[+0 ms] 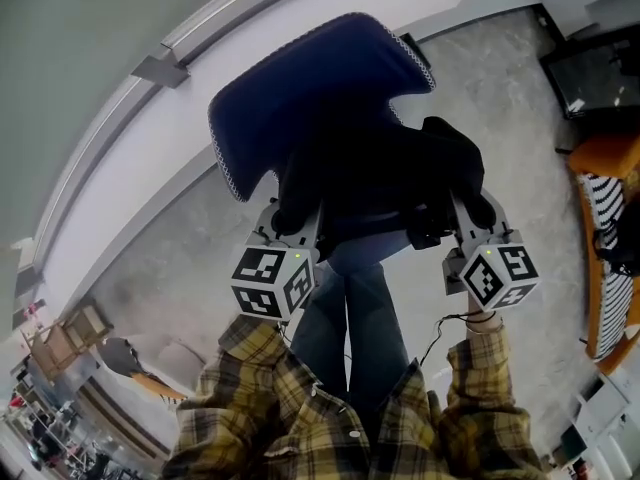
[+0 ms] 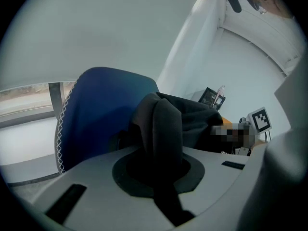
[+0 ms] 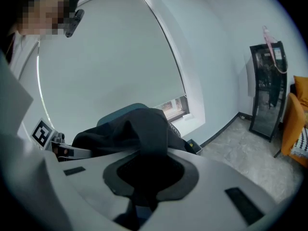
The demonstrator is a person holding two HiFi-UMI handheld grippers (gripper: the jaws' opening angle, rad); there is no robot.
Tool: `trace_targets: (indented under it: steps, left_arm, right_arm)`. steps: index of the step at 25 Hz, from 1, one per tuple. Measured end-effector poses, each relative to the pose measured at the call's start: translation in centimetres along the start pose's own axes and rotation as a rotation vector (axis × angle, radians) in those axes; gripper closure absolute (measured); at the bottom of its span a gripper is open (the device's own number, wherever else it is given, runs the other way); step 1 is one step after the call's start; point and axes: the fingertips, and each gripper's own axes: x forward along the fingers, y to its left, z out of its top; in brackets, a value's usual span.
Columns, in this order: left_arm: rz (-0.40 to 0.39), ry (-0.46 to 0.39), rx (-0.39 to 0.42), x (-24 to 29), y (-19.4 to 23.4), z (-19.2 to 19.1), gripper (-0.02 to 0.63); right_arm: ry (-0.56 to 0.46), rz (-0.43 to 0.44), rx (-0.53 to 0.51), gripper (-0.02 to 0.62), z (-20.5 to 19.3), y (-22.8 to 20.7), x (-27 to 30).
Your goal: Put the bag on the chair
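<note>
A black fabric bag (image 1: 385,178) hangs between my two grippers, just in front of a blue chair (image 1: 300,88) with white stitching along its edge. In the head view my left gripper (image 1: 290,223) is shut on the bag's left side and my right gripper (image 1: 472,216) is shut on its right side. A fold of the black bag (image 2: 163,129) is pinched in the left gripper view, with the chair back (image 2: 96,114) right behind it. The right gripper view shows the bag (image 3: 139,131) bunched in the jaws; the blue chair (image 3: 120,112) peeks out behind. The chair's seat is hidden under the bag.
The chair stands against a white wall (image 1: 130,168) on a grey stone-look floor (image 1: 500,98). An orange chair with a striped cushion (image 1: 610,238) is at the right. A dark glass cabinet (image 3: 267,88) stands in the corner. My legs (image 1: 350,308) are directly below the bag.
</note>
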Motion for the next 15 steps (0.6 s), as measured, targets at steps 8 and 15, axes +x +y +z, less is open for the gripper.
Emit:
trace_targets:
  steps: [8, 15]
  left_arm:
    - [0.049, 0.043, 0.010, 3.2, 1.2, -3.3, 0.568]
    - [0.080, 0.087, -0.010, 5.6, 2.7, -6.5, 0.568]
  right_arm:
    - [0.059, -0.016, 0.021, 0.534, -4.1, -2.2, 2.1]
    - [0.112, -0.033, 0.016, 0.532, -7.5, -3.5, 3.8]
